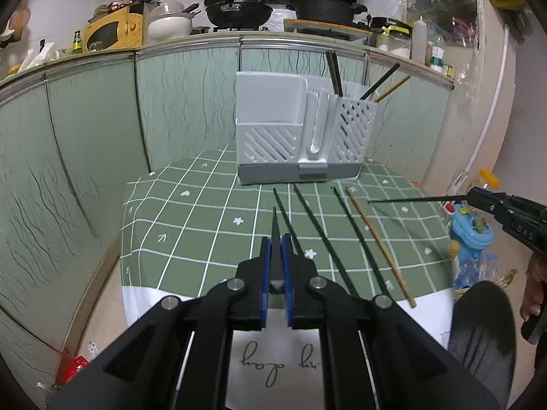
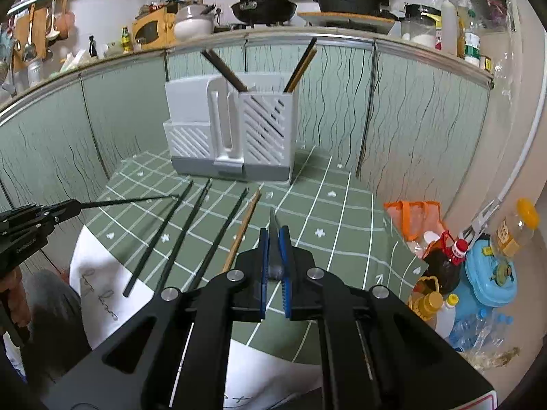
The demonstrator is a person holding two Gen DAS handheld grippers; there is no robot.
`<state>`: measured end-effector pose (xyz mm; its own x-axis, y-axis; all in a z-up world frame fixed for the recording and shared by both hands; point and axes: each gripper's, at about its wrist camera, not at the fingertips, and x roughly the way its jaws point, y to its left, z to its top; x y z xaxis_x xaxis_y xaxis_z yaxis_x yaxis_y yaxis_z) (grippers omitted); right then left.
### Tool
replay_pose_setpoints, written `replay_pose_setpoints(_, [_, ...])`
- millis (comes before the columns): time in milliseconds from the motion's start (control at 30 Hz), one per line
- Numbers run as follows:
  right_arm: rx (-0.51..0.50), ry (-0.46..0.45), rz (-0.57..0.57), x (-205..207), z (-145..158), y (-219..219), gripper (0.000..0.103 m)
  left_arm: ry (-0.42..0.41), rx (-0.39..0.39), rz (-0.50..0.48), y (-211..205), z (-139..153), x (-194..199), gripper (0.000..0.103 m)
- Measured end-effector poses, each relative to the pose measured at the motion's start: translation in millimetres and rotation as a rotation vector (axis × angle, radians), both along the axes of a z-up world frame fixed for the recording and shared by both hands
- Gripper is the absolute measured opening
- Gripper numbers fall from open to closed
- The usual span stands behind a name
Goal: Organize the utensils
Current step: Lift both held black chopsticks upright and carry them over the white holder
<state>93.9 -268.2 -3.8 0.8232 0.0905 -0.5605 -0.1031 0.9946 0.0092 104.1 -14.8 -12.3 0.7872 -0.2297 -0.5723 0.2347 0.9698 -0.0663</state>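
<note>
A white slotted utensil holder (image 1: 301, 133) (image 2: 232, 130) stands at the back of the green checked tablecloth (image 1: 205, 225), with several chopsticks upright in its right compartment (image 1: 355, 116). Three dark chopsticks (image 1: 318, 225) (image 2: 184, 232) and one wooden chopstick (image 1: 376, 242) (image 2: 242, 229) lie on the cloth. My left gripper (image 1: 276, 239) is shut on a dark chopstick (image 1: 274, 225) and holds it above the cloth. My right gripper (image 2: 273, 235) is shut on a dark chopstick (image 2: 272, 222); it also shows in the left wrist view (image 1: 478, 198) at the right.
Green patterned cabinet panels (image 1: 85, 157) surround the table. A counter above holds pans (image 1: 239, 10), bowls and a yellow microwave (image 1: 112, 30). Bottles (image 2: 441, 266), a blue container (image 2: 489, 276) and an orange bag (image 2: 413, 218) sit right of the table.
</note>
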Motion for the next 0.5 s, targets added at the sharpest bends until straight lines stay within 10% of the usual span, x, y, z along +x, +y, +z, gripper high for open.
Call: replay_pose_setpoints(500, [0.027, -0.084, 0.033, -5.6, 43.4, -0.5, 0.006, -0.032, -0.053, -0.045, 8.9, 49.9, 3.8, 0.008])
